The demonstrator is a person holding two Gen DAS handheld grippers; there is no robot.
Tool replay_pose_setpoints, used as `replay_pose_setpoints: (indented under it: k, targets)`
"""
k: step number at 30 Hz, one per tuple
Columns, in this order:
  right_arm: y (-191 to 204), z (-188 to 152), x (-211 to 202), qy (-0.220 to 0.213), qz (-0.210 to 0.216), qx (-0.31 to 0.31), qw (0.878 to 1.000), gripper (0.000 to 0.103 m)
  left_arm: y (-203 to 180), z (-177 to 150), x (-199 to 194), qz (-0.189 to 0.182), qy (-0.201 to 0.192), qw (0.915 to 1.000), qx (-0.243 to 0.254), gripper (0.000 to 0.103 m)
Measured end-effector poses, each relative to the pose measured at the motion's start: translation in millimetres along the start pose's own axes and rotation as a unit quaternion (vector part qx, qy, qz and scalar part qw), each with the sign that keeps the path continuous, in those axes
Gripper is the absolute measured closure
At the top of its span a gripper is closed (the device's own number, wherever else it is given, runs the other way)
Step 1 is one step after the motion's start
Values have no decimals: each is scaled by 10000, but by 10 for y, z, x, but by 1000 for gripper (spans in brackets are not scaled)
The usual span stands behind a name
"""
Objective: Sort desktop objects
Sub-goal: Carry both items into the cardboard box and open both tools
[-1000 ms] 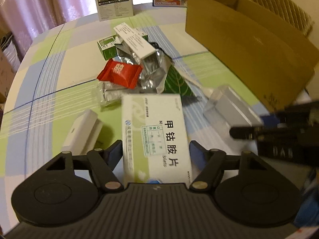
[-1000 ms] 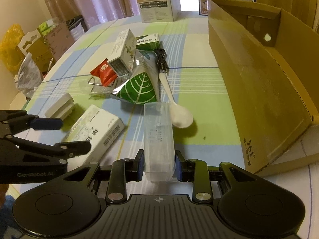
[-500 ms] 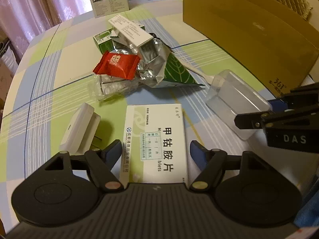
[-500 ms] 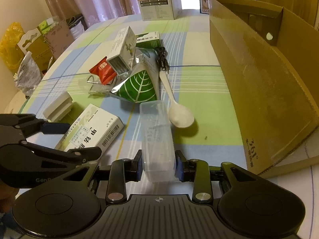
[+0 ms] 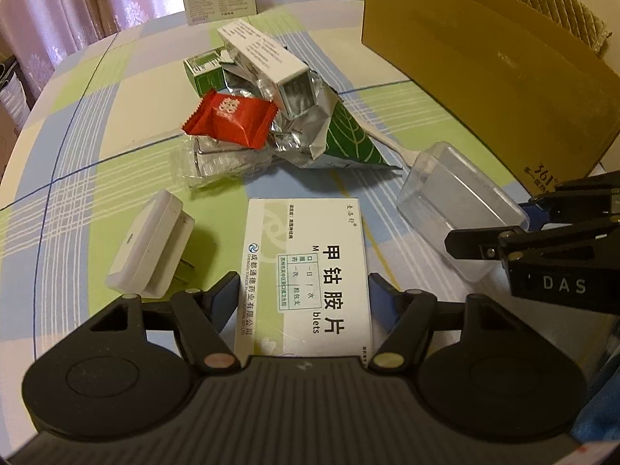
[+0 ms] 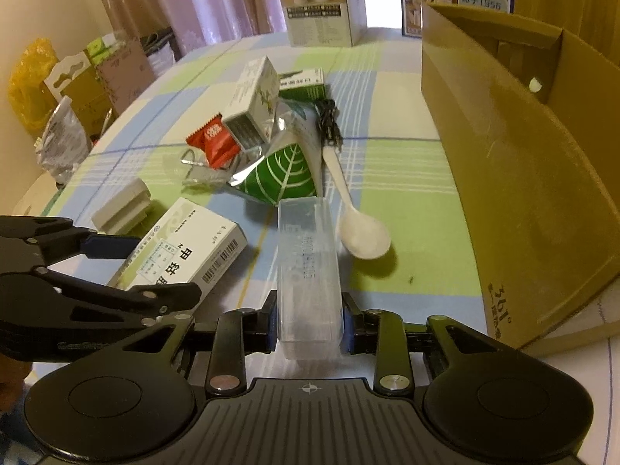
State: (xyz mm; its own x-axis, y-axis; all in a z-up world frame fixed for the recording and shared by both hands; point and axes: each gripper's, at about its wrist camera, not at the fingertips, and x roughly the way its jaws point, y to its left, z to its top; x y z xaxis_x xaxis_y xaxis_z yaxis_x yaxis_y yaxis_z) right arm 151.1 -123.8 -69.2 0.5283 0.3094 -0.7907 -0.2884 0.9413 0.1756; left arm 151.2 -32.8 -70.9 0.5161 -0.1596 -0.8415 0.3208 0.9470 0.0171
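My left gripper [image 5: 304, 290] is open, its fingers on either side of a white medicine box [image 5: 306, 271] with green print lying on the table, not touching it. My right gripper [image 6: 309, 325] is shut on a clear plastic case [image 6: 308, 263], also seen in the left wrist view [image 5: 461, 209]. Beyond lies a pile: a red snack packet [image 5: 232, 118], a silver and green leaf pouch [image 5: 329, 135], a long white box [image 5: 263, 66], a green box [image 5: 203, 71] and a white spoon [image 6: 358, 228]. A white plug adapter [image 5: 149, 242] lies left of the medicine box.
A large open cardboard box [image 6: 523, 162] stands on its side along the right. A black cable [image 6: 329, 122] lies by the pouch. Printed cartons [image 6: 321, 4] stand at the table's far edge. Bags and boxes [image 6: 58, 89] sit off the left edge.
The left gripper has drawn back slightly along the medicine box, still open around it. The right gripper stays shut on the clear case, which has shifted a little.
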Motion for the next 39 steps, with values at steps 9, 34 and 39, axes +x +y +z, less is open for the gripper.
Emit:
replay_pose_setpoints:
  k: [9,34,39]
  targets:
    - [50,48,-416,-450,-52,13,9990,75,-84,58,-426,-16,-350,9994,-43,37]
    - [-1270,400,-1641,-1252,-1282,341,9832,75,-1427,871,-981,-881,-1246,9877,344,37]
    - [-1557,453,-1588,-1205,-1274,505,9832,75,-1668,1101,-886,-1005,-1269,9860,398,37]
